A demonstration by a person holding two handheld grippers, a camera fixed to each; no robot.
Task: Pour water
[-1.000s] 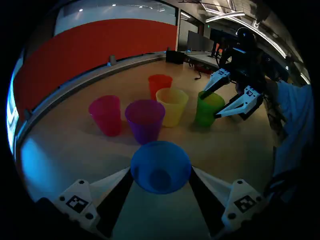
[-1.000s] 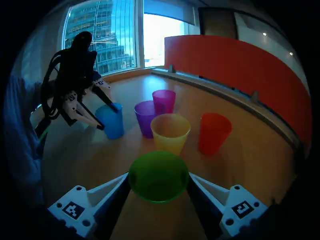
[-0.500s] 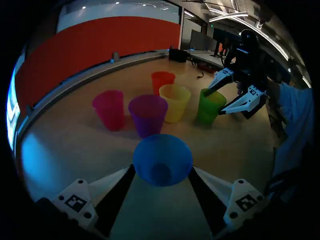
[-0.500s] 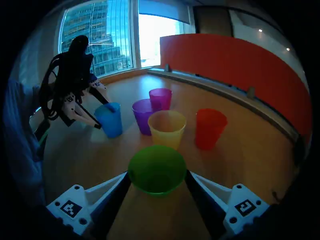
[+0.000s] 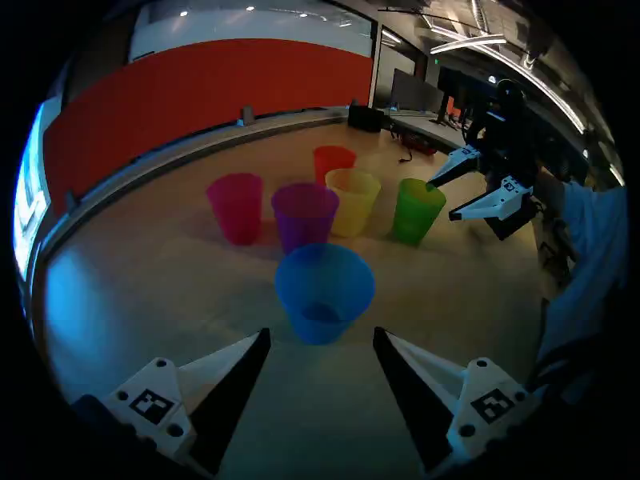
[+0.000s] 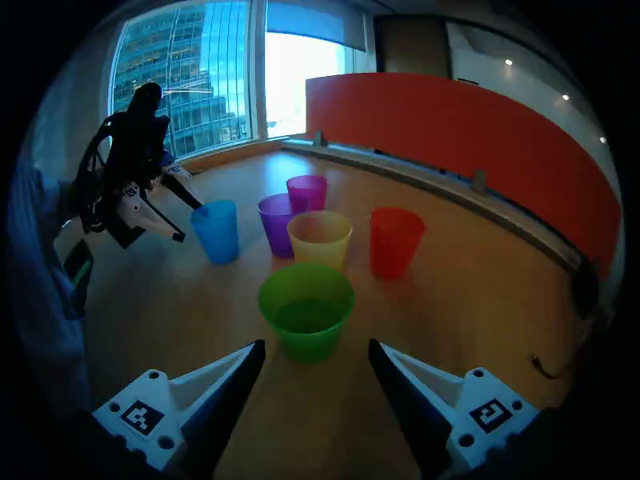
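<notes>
Left gripper (image 5: 320,330) and right gripper (image 6: 316,342) have backed off, open, empty.
Blue cup (image 5: 324,292) upright dead ahead of left; green cup (image 6: 306,310), perhaps holding water, ahead of right.

Surface: wooden table (image 5: 144,296) | Standing upright on it, left gripper view: blue cup (image 5: 324,292) nearest; pink cup (image 5: 236,206) left; purple cup (image 5: 304,216) middle; yellow cup (image 5: 353,200) behind; red cup (image 5: 334,162) farthest; green cup (image 5: 417,210) right
</notes>
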